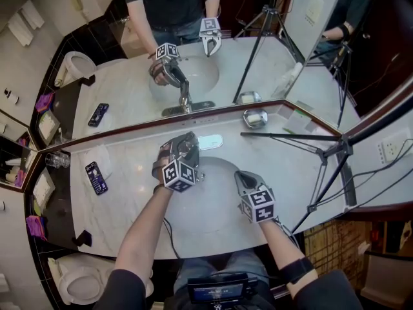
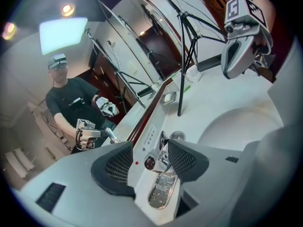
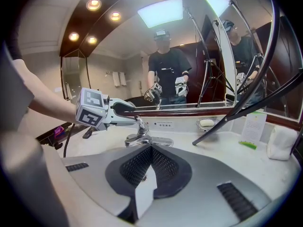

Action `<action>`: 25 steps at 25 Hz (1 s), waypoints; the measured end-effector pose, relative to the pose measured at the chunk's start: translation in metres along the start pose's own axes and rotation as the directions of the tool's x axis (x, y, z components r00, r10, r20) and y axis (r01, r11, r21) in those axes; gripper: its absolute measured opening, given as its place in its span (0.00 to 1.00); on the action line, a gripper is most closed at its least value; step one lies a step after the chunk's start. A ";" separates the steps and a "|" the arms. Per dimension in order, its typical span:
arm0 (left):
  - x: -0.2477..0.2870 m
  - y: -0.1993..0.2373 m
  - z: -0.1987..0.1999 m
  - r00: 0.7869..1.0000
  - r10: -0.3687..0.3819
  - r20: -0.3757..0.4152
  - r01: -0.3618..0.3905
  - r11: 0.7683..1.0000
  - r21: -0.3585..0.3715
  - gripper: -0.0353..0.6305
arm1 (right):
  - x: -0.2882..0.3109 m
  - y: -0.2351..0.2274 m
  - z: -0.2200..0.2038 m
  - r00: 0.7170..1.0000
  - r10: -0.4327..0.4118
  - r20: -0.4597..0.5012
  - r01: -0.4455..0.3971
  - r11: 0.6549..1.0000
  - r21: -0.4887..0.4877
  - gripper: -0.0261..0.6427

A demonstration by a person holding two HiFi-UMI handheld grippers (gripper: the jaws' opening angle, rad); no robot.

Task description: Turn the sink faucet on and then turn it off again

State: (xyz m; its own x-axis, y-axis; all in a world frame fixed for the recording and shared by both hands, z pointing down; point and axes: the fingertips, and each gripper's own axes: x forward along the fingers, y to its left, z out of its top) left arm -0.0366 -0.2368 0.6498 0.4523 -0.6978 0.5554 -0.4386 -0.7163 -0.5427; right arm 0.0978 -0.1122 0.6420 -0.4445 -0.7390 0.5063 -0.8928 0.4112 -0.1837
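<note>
the chrome sink faucet [image 2: 161, 190], far on the white marble bench [image 1: 129, 199], sits between the wide fingers [image 2: 116, 167] of the left gripper [image 2: 150, 150]; the right gripper [image 3: 151, 150] is closed, empty. an off-centre squeeze could let it slip free.

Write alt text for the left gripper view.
The left gripper has its jaws apart on either side of a chrome faucet beside a white sink. The right gripper, shut, hovers at upper right; a mirror at left reflects the person.
</note>
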 end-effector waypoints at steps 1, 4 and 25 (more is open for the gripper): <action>-0.006 0.000 0.002 1.000 0.002 0.003 -0.002 1.000 0.003 0.40 | -0.001 0.001 0.001 1.000 0.001 0.002 -0.001 1.000 -0.002 0.07; -0.027 -0.001 0.004 1.000 0.017 0.007 -0.017 1.000 -0.012 0.38 | -0.002 0.006 0.003 1.000 0.007 0.007 -0.007 1.000 -0.009 0.07; -0.179 0.020 -0.019 0.985 0.169 0.017 -0.123 0.782 -0.611 0.06 | -0.004 0.045 0.048 0.998 0.036 0.059 -0.028 0.992 -0.123 0.07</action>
State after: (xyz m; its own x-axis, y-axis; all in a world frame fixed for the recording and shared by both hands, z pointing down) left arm -0.1406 -0.1263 0.5515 0.3850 -0.8086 0.4449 -0.8734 -0.4751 -0.1076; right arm 0.0558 -0.1159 0.5915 -0.4797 -0.7541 0.4486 -0.8642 0.4945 -0.0930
